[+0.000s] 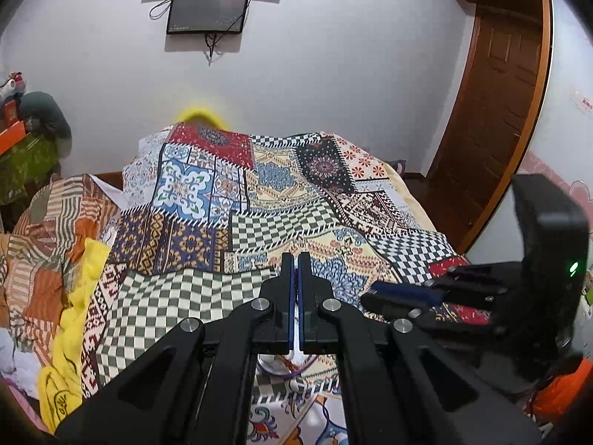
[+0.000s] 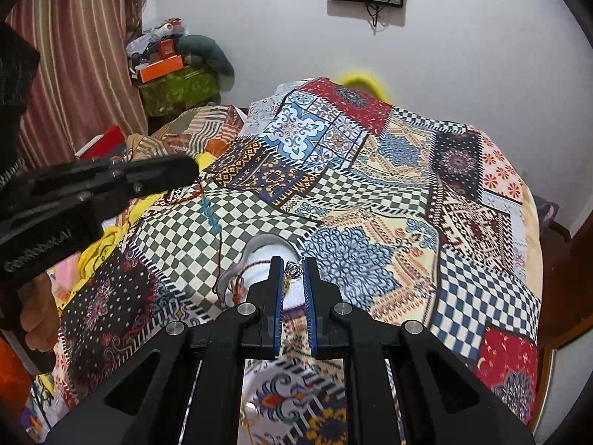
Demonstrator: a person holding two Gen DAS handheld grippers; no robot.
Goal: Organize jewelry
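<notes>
Right gripper [image 2: 293,272] is pinching a small silver ring [image 2: 294,269] between its blue-lined fingertips, right above the white-lined jewelry tray [image 2: 255,252] on the patchwork quilt [image 2: 370,193]. Just left of that tray trails a teal beaded string [image 2: 211,217] with red cord. Left gripper [image 1: 296,265] hangs left of the tray, jaws pressed together; nothing visible between them.

You had two grippers, left [image 1: 296,259] and right [image 2: 294,265]; one patchwork bedspread [image 2: 389,193]; one silver pendant [image 2: 293,269]; one white container [image 2: 265,256]; two wall screens [image 1: 207,7].
</notes>
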